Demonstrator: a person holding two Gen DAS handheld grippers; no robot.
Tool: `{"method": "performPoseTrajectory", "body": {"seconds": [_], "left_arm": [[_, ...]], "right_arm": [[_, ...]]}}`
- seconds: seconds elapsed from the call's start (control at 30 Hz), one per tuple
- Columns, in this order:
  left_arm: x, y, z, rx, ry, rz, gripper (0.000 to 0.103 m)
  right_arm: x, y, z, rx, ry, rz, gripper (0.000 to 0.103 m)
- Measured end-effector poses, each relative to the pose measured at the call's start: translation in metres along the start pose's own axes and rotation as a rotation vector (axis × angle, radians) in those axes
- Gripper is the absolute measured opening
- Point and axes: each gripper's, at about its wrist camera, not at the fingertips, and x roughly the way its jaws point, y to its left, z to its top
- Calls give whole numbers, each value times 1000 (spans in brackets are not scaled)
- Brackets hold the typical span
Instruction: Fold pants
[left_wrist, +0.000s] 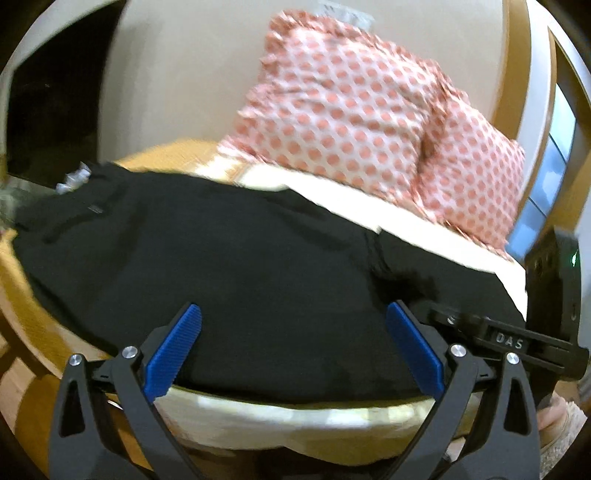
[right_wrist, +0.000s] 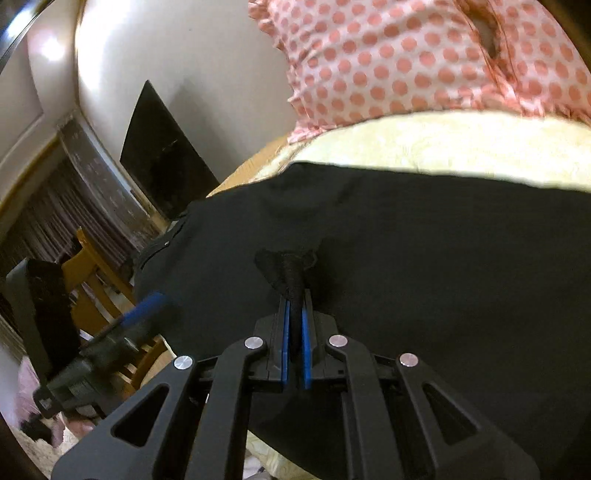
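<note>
On the bed (left_wrist: 424, 225), across its cream cover, the black pants (left_wrist: 229, 258) lie spread flat and take up most of the surface; the waistband end sits toward the wooden edge at the left of the left wrist view. The flat spread reads as preparation for a fold: cloth laid out smooth so one part can be carried over another. Behind the pants, two dotted pillows (left_wrist: 354, 110) lean against the wall, clear of the work area.

The right gripper (right_wrist: 294, 314) sits low over the middle of the pants, jaws pressed nearly together on a small raised tuft of black fabric. The pinch looks firm, the cloth bunched into a peak just ahead of the blue pads (right_wrist: 284, 332). Judgement: this hold is meant to lift or drag a layer for the fold.

The left gripper (left_wrist: 293, 343) hangs above the near edge of the pants, jaws spread wide, nothing between the pads and no contact visible. It appears placed ready to take a second hold along that edge. Both views are motion-blurred at the edges.
</note>
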Motion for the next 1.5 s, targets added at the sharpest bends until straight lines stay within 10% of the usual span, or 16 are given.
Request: {"method": "performPoseTrajectory", "body": {"seconds": [0.33, 0.43, 0.5, 0.63, 0.83, 1.5], "left_arm": [[-27, 77, 19, -205, -85, 137, 100], [-37, 99, 24, -250, -111, 180, 100], [-43, 114, 26, -288, -120, 198, 100], [-47, 145, 27, -381, -113, 206, 100], [-38, 185, 28, -521, -73, 200, 100], [-10, 223, 34, -723, -4, 13, 94]], "right_arm": [[2, 32, -31, -305, -7, -134, 11], [-3, 47, -34, -385, 25, -120, 59], [-14, 52, -31, -378, -8, -67, 66], [-23, 42, -16, -306, -107, -93, 66], [5, 31, -25, -333, 14, -250, 63], [9, 31, -28, -329, 0, -200, 73]]}}
